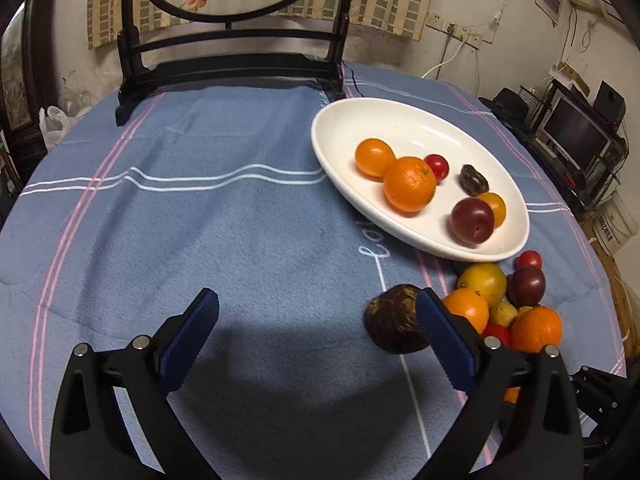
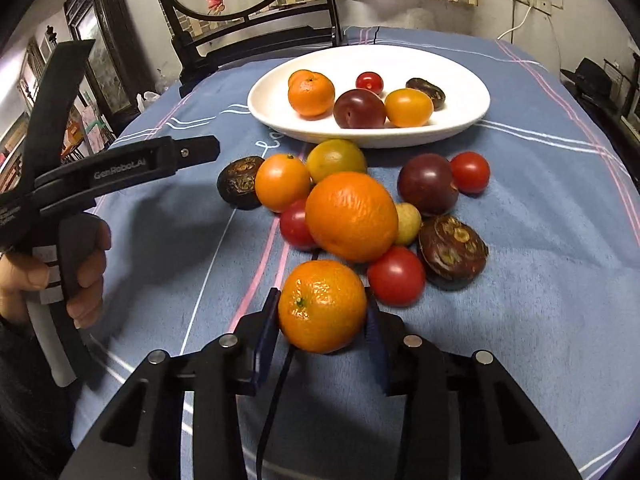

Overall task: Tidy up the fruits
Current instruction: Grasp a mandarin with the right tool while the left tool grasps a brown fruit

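Note:
My right gripper (image 2: 322, 298) is shut on a small mandarin (image 2: 322, 306), with a blue pad against each side of it, at the near edge of a loose fruit pile. Behind it lie a large orange (image 2: 352, 216), red tomatoes, dark plums and brown water chestnuts. The white oval plate (image 2: 460, 80) beyond holds several fruits: mandarins, plum and tomato. My left gripper (image 1: 316, 300) stands open over the blue cloth. A brown water chestnut (image 1: 394, 320) lies just inside its right finger (image 1: 440, 328). The plate (image 1: 400, 124) sits to its upper right.
A blue striped tablecloth (image 1: 200, 220) covers the round table. A dark wooden screen stand (image 1: 228, 68) is at the table's far edge. Shelves with a monitor (image 1: 576, 132) stand off to the right. A hand (image 2: 88, 280) grips the left gripper's handle.

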Available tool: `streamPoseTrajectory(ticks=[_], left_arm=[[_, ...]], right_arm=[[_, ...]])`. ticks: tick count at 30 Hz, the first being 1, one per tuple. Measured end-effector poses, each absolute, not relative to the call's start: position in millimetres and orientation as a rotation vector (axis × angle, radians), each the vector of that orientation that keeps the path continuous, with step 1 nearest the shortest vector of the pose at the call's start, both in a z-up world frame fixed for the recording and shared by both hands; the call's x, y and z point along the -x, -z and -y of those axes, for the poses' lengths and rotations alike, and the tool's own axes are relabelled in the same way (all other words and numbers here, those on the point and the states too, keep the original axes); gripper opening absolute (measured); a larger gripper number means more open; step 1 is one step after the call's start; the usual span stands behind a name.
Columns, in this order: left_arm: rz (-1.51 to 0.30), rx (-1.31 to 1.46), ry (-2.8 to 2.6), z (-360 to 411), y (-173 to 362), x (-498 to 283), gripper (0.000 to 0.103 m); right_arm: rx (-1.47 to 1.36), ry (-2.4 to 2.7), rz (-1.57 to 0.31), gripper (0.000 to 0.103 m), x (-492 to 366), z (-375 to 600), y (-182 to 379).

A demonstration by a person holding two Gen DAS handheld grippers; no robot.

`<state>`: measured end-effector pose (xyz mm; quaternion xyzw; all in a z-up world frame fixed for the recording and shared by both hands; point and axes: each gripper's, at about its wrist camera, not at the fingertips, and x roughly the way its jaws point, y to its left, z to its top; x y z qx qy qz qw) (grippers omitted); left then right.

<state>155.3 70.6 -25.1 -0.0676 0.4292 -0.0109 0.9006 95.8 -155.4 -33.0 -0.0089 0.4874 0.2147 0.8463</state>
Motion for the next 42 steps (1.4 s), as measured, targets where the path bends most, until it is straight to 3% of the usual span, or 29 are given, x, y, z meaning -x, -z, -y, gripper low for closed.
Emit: streamPoseTrajectory(ticks=[21, 23, 25, 29, 31, 33, 42], left_arm=[[-0.905, -0.095, 0.113, -26.2, 45.3, -147.0, 0.097], [-0.884, -0.112, 0.102, -24.1, 45.5, -147.3, 0.089], [-0.887, -0.079, 0.131, -25.3, 47.0, -149.5, 0.069], [-0.9, -0.06, 0.145, -24.2, 50.2, -156.5, 0.066], [-0.917, -0.017, 0.168, -26.8, 52.5, -162.5, 0.06], [-0.907, -0.027, 0.175, -25.9, 51.5, -161.6, 0.045], [-0.857, 0.037, 0.117, -37.7, 24.5, -150.6, 0.045]], right_arm=[[-0.154, -0.575, -0.935, 0.04, -77.6, 208.4, 16.1], [-0.165, -0.577, -0.937, 0.04, -79.1, 212.0, 17.5], [-0.171, -0.579, -0.941, 0.04, -81.3, 215.0, 19.3], [-0.187, -0.585, -0.941, 0.04, -83.2, 216.8, 20.0], [-0.189, -0.594, -0.941, 0.04, -82.0, 216.4, 19.9], [-0.195, -0.595, -0.938, 0.04, -80.5, 217.3, 18.5], [-0.161, -0.565, -0.892, 0.04, -78.2, 224.5, -0.1]])
